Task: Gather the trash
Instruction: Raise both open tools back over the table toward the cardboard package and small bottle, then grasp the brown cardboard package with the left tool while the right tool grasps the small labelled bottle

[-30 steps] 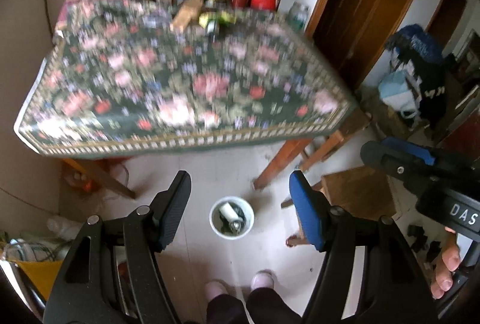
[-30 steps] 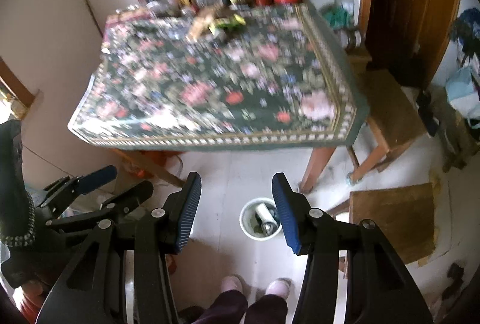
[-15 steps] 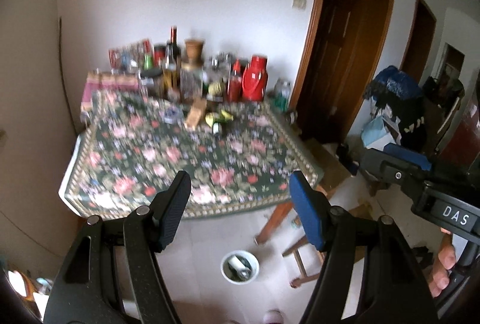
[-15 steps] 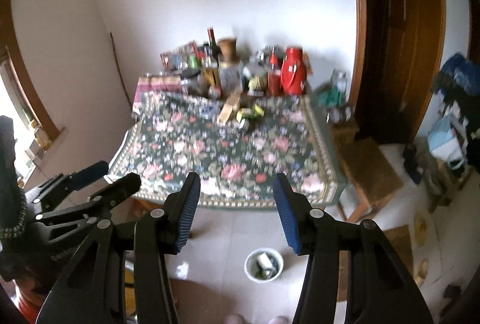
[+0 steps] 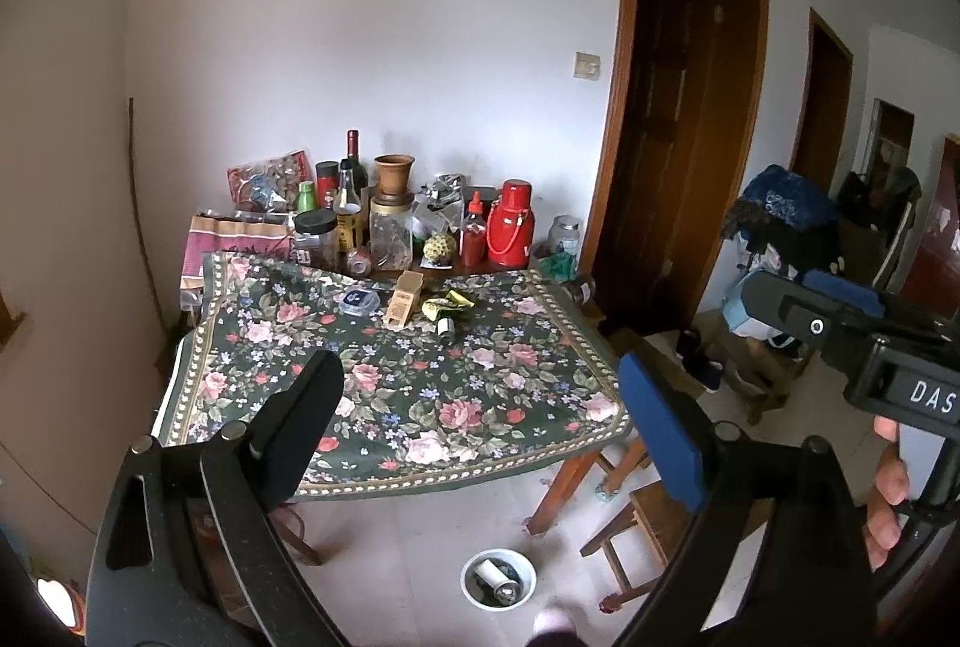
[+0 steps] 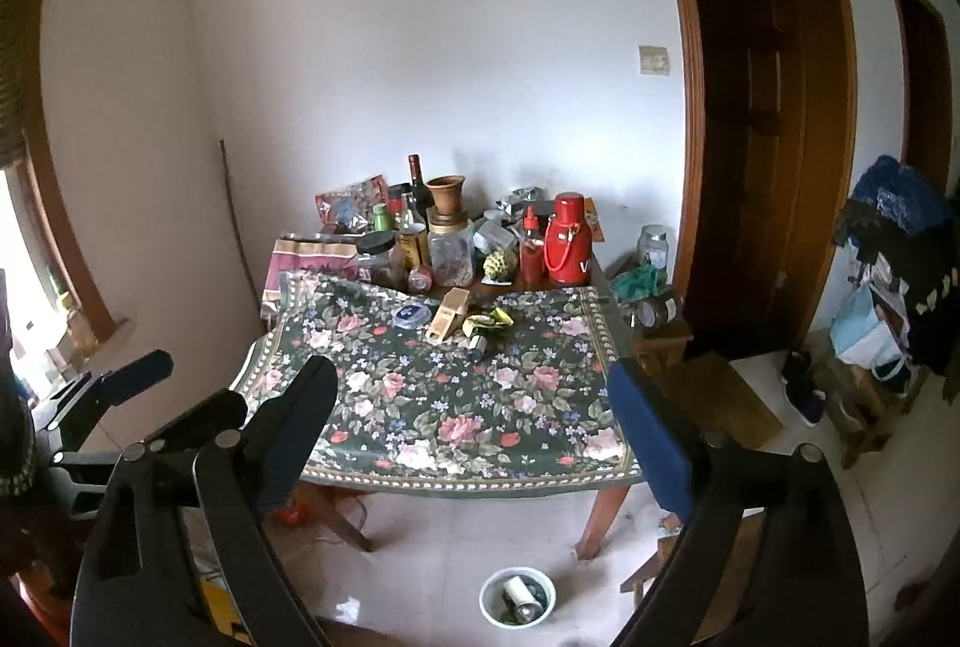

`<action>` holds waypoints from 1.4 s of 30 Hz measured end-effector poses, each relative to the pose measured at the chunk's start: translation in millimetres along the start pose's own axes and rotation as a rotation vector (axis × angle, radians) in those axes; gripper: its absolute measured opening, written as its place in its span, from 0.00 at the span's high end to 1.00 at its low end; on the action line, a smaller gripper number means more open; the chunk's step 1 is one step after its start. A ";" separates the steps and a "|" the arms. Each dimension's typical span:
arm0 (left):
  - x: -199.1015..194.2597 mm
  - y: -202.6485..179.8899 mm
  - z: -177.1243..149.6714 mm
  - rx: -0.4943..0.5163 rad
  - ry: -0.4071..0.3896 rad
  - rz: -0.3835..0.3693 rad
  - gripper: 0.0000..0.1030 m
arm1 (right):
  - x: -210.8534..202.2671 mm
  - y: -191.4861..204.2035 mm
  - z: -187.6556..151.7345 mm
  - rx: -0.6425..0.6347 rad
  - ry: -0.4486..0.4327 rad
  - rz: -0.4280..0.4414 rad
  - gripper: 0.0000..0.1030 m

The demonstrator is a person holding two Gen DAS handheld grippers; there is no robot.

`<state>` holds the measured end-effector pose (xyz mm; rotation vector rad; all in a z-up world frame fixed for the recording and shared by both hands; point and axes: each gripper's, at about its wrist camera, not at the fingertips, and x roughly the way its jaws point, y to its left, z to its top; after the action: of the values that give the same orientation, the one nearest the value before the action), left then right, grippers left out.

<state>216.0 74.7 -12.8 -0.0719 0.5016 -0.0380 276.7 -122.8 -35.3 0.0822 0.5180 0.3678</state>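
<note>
**Bin partly filled, tabletop litter still waiting**

Beyond both hand-held grippers, well apart from their tips, sits the tabletop [image 5: 420, 407] with its floral cloth. The left hand-held gripper [image 5: 480, 407] is spread wide and carries nothing; the right hand-held gripper [image 6: 474, 407] is likewise wide and carries nothing.

Below and slightly ahead of the fingertips, on the floor, stands the bin [image 5: 498, 581] (a small white tub), with what looks like a can and some darker scraps inside, so part of the collecting appears done.

What seems left lies ahead on the far half of the cloth: a box [image 5: 403, 300], a crumpled yellow-green wrapper [image 5: 447, 305] just beside it, a little bottle [image 5: 445, 328] on its side near the wrapper, and a flat round tin [image 5: 359, 300] on the box's other side. Whether the tin counts as trash I cannot tell. Jars [image 6: 447, 251] and a red flask [image 6: 567, 242] crowd the back edge and probably stay.
</note>
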 end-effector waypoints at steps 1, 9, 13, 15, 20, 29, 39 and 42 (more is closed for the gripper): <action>4.8 -0.1 1.2 -0.004 0.004 0.003 0.10 | 2.5 -0.9 1.4 0.003 0.005 0.002 0.13; 62.6 -2.7 30.8 -0.030 -0.009 0.070 0.10 | 47.9 -27.2 25.8 -0.020 0.010 0.026 0.13; 98.3 -8.7 57.3 -0.058 -0.011 0.096 0.10 | 67.9 -45.2 47.1 -0.049 0.003 0.038 0.13; 115.1 -13.7 71.0 -0.068 -0.014 0.114 0.10 | 79.9 -56.4 61.2 -0.062 -0.002 0.040 0.13; 150.3 -22.6 94.0 -0.100 -0.025 0.173 0.10 | 111.2 -81.7 90.6 -0.082 0.009 0.079 0.13; 197.8 -28.5 110.7 -0.131 0.016 0.255 0.10 | 161.6 -104.5 108.1 -0.118 0.070 0.152 0.13; 247.7 7.8 111.4 -0.147 0.102 0.282 0.10 | 240.4 -90.5 103.5 -0.100 0.218 0.183 0.13; 263.9 29.7 114.3 -0.141 0.118 0.271 0.10 | 253.9 -84.7 101.5 -0.090 0.238 0.173 0.13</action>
<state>502.9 96.9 -41.6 -0.1393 0.6280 0.2594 559.0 -107.8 -80.6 -0.0040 0.7306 0.5739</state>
